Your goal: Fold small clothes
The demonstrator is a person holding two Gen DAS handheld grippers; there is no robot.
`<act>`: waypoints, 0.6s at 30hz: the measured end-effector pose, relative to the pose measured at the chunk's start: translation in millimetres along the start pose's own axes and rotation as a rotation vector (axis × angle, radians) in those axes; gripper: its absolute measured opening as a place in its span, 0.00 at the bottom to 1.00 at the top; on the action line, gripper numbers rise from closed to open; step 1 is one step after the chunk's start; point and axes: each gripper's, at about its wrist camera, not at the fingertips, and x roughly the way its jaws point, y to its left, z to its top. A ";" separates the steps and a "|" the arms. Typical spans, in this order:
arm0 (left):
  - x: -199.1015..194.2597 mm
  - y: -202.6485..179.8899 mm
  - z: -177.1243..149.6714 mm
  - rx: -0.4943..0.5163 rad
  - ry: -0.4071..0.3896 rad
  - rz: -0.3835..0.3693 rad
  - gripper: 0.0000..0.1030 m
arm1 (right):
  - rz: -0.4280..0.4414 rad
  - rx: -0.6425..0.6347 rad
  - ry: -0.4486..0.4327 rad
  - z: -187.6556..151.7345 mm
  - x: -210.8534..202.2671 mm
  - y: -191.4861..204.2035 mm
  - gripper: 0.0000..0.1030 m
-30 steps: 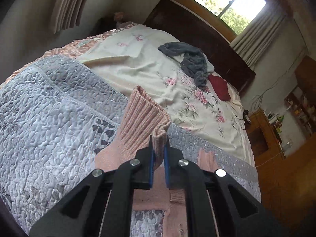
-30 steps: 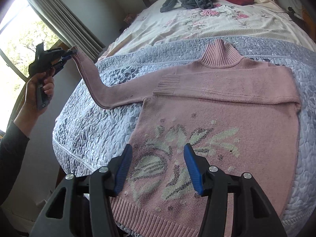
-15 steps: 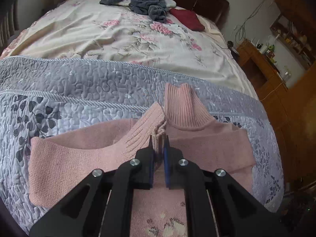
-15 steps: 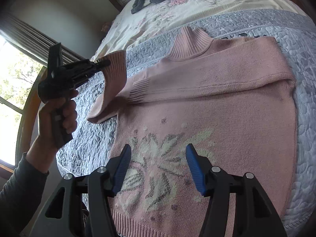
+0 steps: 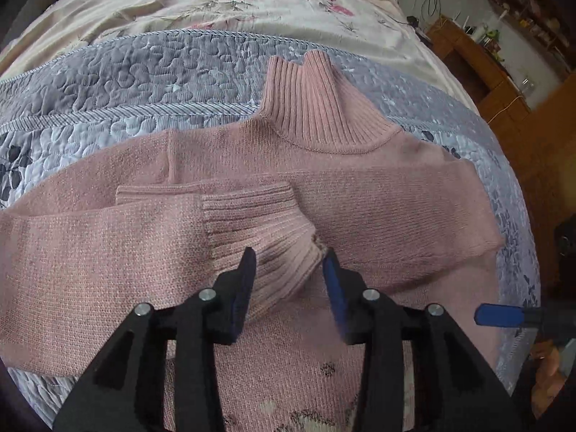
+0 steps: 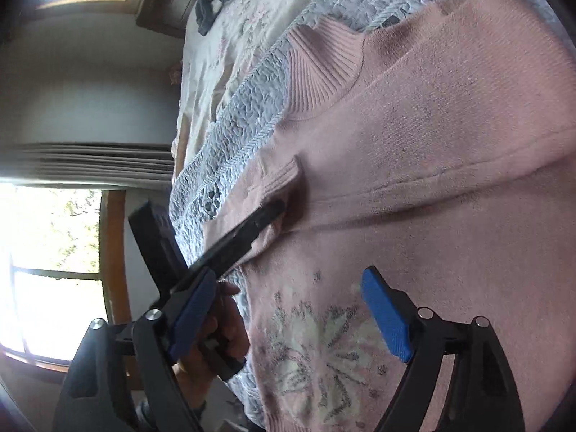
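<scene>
Pink sweater [image 5: 360,194] flat on grey quilt [image 5: 126,82], collar toward floral sheet [image 5: 216,0]. My left gripper [image 5: 288,273] jaws apart, cuff [image 5: 259,223] lying between. My right gripper [image 6: 284,316] wide open, empty, above hem. Quilt bare along far edge.

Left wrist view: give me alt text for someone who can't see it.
The left gripper, jaws open, sits over the ribbed cuff of a sleeve folded across the chest of a pink sweater. The sweater lies flat on a grey quilt, turtleneck collar pointing away. One blue pad of the right gripper shows at the right edge.
</scene>
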 end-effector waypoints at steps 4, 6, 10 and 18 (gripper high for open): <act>-25.4 22.8 -33.1 -0.165 -0.054 -0.140 0.62 | 0.129 0.095 0.082 40.5 42.9 -7.4 0.70; -35.9 30.6 -58.3 -0.224 -0.063 -0.172 0.62 | 0.101 0.099 0.122 55.1 69.4 -9.2 0.60; -59.9 38.2 -106.7 -0.285 -0.093 -0.223 0.62 | -0.021 0.050 0.191 64.3 117.4 -8.9 0.51; -67.6 52.3 -154.0 -0.407 -0.086 -0.272 0.64 | -0.077 -0.013 0.202 64.9 144.9 11.2 0.33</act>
